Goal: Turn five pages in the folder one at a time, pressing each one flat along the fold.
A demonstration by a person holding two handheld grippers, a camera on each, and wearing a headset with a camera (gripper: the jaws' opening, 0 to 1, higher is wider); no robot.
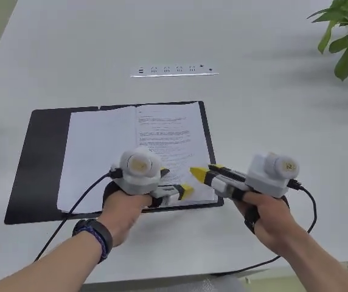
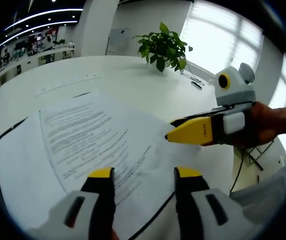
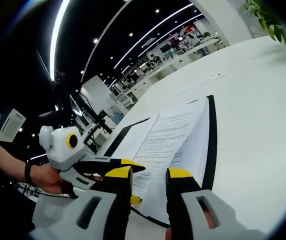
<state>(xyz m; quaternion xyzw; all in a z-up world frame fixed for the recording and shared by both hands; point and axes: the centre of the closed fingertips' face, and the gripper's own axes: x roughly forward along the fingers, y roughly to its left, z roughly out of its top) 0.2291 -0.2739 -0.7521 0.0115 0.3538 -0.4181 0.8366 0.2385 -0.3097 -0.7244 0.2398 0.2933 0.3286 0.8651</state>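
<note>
You're working on the folder [image 1: 40,159], lying open on the tabletop [image 1: 271,109] toward its near edge, left of centre. The blank page [image 1: 95,159] is lying on the left and the printed page [image 1: 169,137] on the right. The fold [image 1: 135,149] is running between them from the near edge toward the far edge. That's the long axis you'll be pressing along.

You're holding both grippers low over the near right corner of the printed page. The left gripper [image 1: 185,192] is pointing right along the page's near edge. In the left gripper view its fingers [image 2: 102,181] are standing well apart and gripping nothing, with paper lying beneath them. The right gripper [image 1: 198,174] is pointing left, with its tips at the page's outer edge. In the right gripper view its fingers [image 3: 180,179] are showing a narrower gap and also gripping nothing. The two sets of tips are sitting just beside each other; I can't tell whether they're touching.

Judgement: you're setting up to lift a page, and I can't tell how many are already turned. The free edge is lying right at the right gripper, so that's the nearer one for the pinch. The page then needs swinging left over the fold, where the left gripper is looking better placed to press it flat. The risk is catching more than one sheet at the corner.

The socket strip [image 1: 174,70] and the plant [image 1: 343,36] are sitting well apart from the folder, toward the far edge.
</note>
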